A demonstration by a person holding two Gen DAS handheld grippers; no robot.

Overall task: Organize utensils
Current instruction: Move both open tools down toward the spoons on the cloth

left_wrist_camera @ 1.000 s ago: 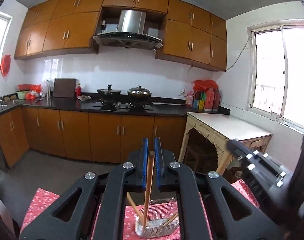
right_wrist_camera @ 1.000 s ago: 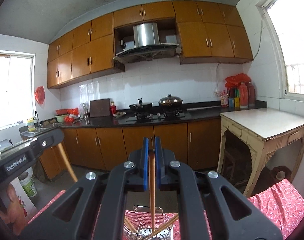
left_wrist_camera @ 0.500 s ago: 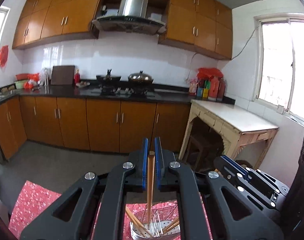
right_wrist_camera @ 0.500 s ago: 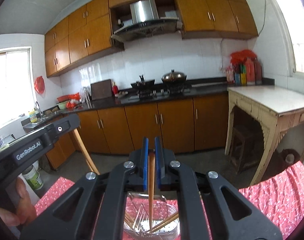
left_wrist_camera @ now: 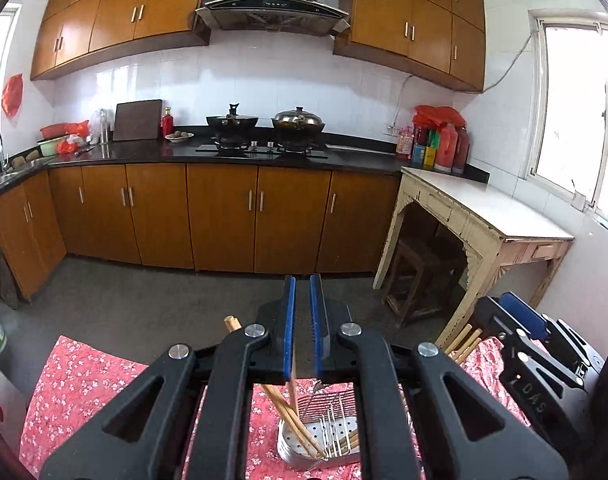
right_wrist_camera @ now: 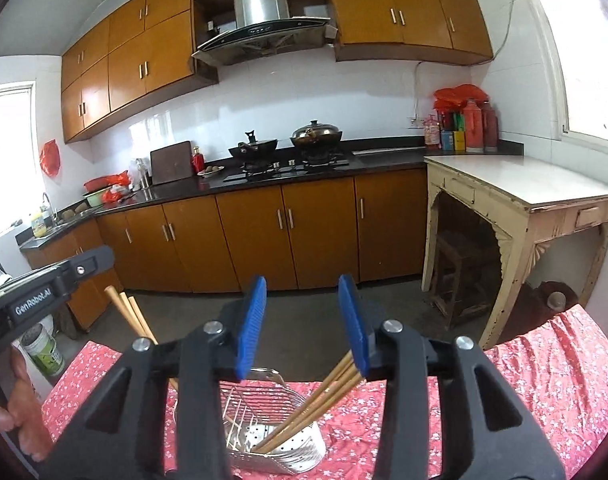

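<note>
On the red floral tablecloth in your wood-cabineted kitchen, a metal utensil basket holds leaning wooden chopsticks, your right gripper gaping wide and empty above it, your left gripper narrowly parted, gripping nothing.

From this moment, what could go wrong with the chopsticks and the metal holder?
1. The right tongs are open, but chopsticks lean against the right pad; pulling away might drag them out.
2. The chopsticks lean steeply to both sides of the metal utensil holder; it looks light, so it may tip on the red floral tablecloth.
3. The left tongs hang close above a chopstick and the right tongs; a bump is possible.
</note>
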